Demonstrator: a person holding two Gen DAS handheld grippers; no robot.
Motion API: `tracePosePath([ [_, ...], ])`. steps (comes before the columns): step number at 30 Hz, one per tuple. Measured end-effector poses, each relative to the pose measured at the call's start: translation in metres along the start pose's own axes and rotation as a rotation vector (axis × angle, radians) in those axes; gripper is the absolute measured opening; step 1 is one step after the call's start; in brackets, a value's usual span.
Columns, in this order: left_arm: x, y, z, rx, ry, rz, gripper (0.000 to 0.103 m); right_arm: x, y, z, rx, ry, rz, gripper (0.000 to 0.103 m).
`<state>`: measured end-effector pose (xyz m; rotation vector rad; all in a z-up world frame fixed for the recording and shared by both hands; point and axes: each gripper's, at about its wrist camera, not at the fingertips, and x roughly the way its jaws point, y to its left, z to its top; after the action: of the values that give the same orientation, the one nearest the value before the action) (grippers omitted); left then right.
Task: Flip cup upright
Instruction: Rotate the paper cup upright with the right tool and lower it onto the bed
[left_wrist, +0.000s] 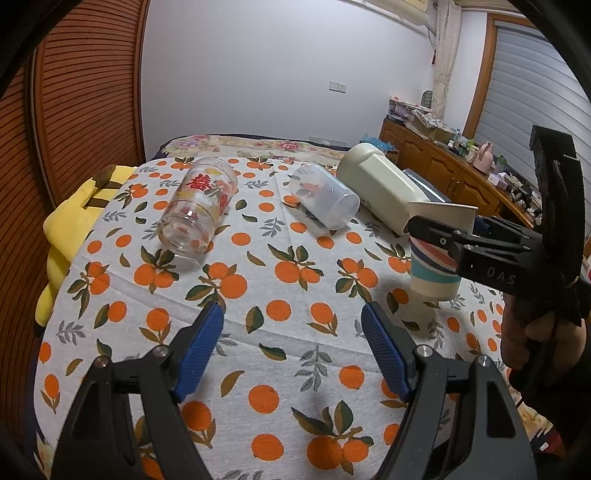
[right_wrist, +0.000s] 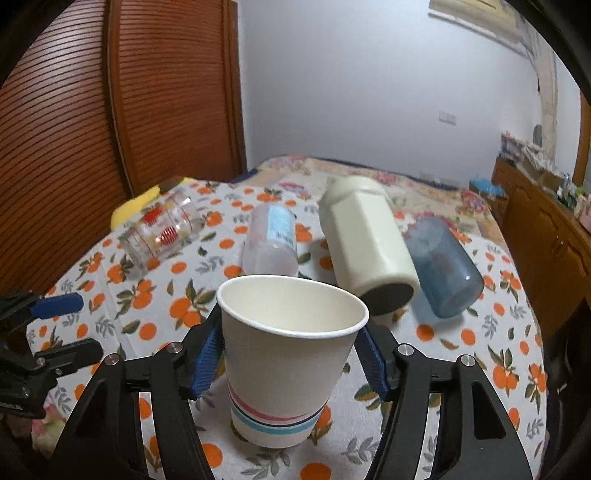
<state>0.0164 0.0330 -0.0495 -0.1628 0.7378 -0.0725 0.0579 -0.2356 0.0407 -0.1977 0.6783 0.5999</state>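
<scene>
The right gripper hides the paper cup's rim at the frame's right. In the right wrist view, the blue cup is blurred.

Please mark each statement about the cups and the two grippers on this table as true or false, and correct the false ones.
1. The paper cup stands upright between the right gripper's fingers. True.
2. The left gripper holds the glass cup. False: it is open and holds nothing; the glass cup lies apart from it.
3. The glass cup lies on its side. True.
4. The cream bottle stands upright. False: the cream bottle lies on its side.
5. The blue cup lies beside the cream bottle. True.
</scene>
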Motion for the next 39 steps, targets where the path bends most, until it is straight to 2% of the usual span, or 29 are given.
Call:
tracePosePath([
  [7, 0.001, 0.0, 0.0, 0.0, 0.001, 0.0, 0.077, -0.001, 0.001, -0.007, 0.004, -0.003, 0.015, 0.067],
  [16, 0.001, 0.002, 0.0, -0.002, 0.003, 0.006, 0.077, 0.019, 0.003, 0.005, 0.003, -0.028, 0.027, 0.067],
  [29, -0.002, 0.002, 0.002, -0.003, -0.013, 0.01, 0.077, 0.012, 0.006, -0.003, 0.008, 0.032, 0.058, 0.067],
  [30, -0.003, 0.001, 0.002, -0.003, -0.021, 0.008, 0.077, 0.012, 0.005, -0.004, 0.013, 0.037, 0.058, 0.067],
  [32, -0.005, 0.0, 0.003, 0.001, -0.034, 0.01, 0.077, 0.011, 0.004, -0.006, 0.024, 0.039, 0.053, 0.076],
  [39, -0.018, -0.015, 0.01, 0.038, -0.084, 0.023, 0.078, -0.009, -0.004, -0.01, 0.079, 0.015, 0.072, 0.081],
])
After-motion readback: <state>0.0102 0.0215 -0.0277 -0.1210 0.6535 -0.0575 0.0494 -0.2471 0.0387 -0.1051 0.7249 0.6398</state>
